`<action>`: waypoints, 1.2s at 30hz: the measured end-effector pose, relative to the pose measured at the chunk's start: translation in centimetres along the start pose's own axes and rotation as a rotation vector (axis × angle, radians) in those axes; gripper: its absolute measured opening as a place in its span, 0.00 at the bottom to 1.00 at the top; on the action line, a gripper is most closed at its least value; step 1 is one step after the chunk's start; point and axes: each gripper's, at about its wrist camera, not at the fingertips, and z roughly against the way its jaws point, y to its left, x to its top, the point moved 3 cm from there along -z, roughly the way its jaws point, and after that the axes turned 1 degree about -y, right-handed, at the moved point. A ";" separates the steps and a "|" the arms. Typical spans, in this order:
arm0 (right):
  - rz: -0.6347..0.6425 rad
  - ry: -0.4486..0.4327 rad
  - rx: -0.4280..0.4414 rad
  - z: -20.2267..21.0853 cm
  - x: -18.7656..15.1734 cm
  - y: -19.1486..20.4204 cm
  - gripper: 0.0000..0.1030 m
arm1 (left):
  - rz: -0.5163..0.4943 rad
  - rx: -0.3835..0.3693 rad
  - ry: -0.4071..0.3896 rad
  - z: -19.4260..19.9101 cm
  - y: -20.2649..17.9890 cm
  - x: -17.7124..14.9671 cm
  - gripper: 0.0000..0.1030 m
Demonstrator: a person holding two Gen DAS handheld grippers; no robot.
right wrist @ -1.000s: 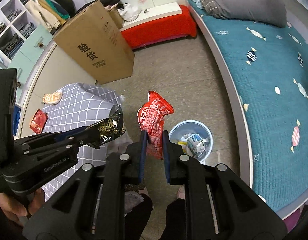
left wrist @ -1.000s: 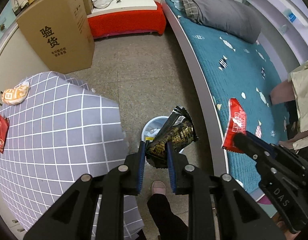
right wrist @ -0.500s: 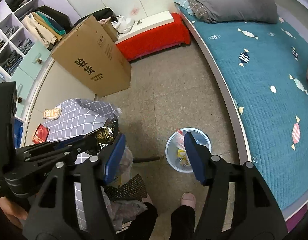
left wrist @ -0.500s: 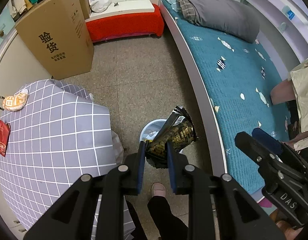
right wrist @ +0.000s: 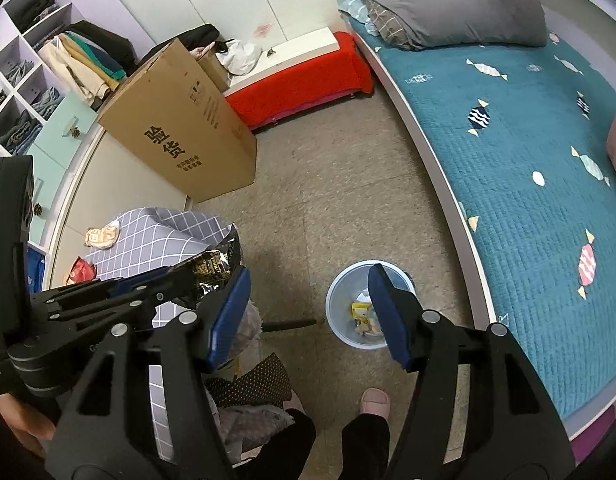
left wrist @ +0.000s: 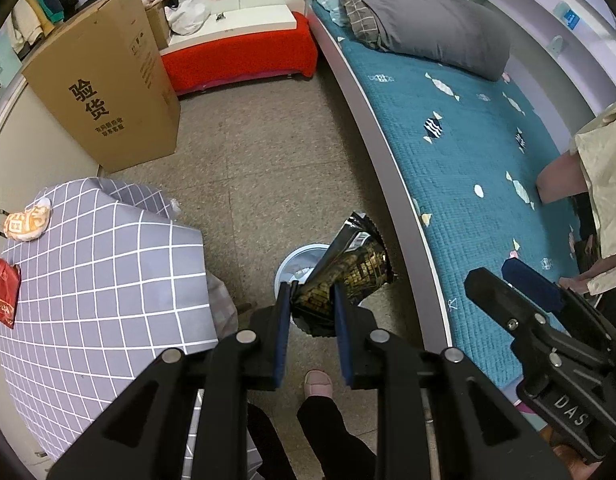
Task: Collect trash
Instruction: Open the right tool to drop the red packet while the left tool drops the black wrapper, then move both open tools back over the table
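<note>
Black-and-gold snack wrapper [left wrist: 344, 276] pinched in left gripper [left wrist: 310, 312] above pale blue bin [right wrist: 340, 300], not yet dropped. Right gripper [right wrist: 308, 312] spread wide, empty, over bin. Two packets [left wrist: 26, 222] left on checked cloth [left wrist: 108, 272].

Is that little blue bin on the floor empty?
No. The bin holds some trash: yellow and white wrappers lie at its bottom, seen in the right wrist view.

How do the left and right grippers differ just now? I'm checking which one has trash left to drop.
The left gripper is clamped on a black-and-gold snack wrapper; the right gripper holds nothing. The left's jaws stand narrow; the right's have just been opening and stand wide. Both point down toward the trash bin.
</note>
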 end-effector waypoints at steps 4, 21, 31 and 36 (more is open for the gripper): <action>-0.008 -0.009 -0.008 0.4 0.1 -0.4 0.59 | -0.013 -0.002 0.000 -0.1 -0.8 0.2 0.20; -0.074 -0.054 -0.044 2.1 0.1 -3.0 0.59 | -0.039 -0.003 -0.015 -0.2 -3.4 1.1 0.52; -0.057 -0.045 -0.032 1.7 0.2 -2.0 0.59 | -0.017 -0.004 -0.015 0.4 -2.1 0.8 0.56; -0.029 -0.038 -0.015 1.2 0.1 0.0 0.59 | 0.016 -0.003 -0.019 1.1 -0.1 0.6 0.56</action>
